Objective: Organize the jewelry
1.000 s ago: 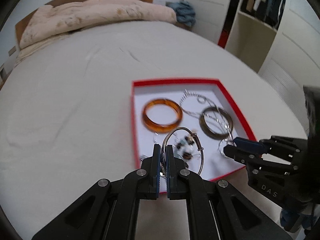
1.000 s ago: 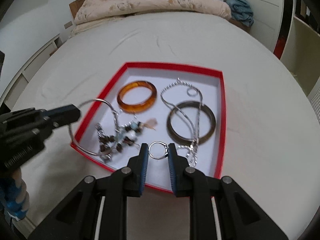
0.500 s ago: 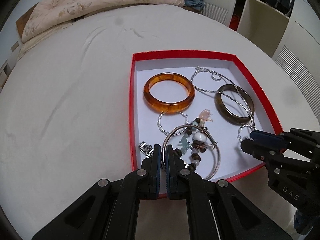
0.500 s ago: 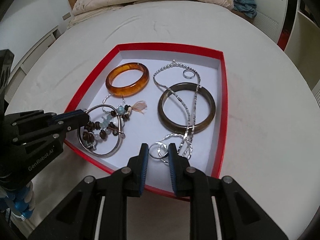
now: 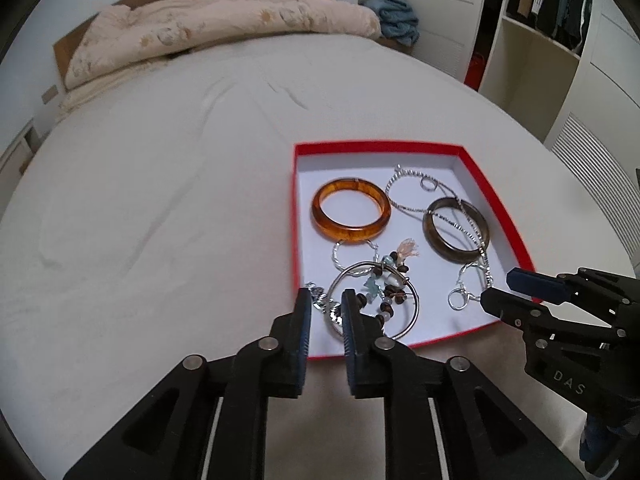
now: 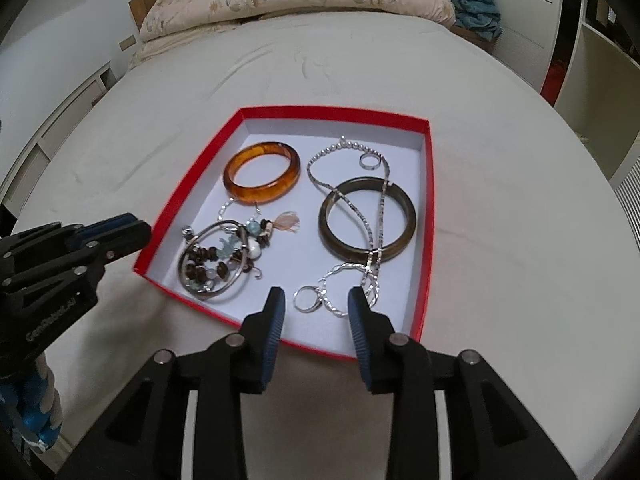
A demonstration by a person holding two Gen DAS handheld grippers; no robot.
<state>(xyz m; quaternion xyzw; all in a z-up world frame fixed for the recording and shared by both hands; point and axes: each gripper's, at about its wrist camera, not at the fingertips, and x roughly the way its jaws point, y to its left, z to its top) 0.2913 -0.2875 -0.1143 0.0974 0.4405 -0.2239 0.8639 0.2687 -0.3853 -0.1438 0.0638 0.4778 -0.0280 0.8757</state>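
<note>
Now both grippers are seen at the near edge of the red tray (image 6: 428,216) on the bed (image 5: 160,184). The left gripper (image 5: 326,300) is parted a little and opening — the hoop (image 5: 414,312) with its beads lies in the tray's near left corner, its rim between the pads, not pressed. The right gripper (image 6: 316,300) is opening wider — a small ring (image 6: 306,304) and chain (image 6: 378,224) lie loose between its fingers (image 6: 274,320). An amber bangle (image 6: 262,178) and a dark bangle (image 6: 368,218) are laid further back in the tray.
</note>
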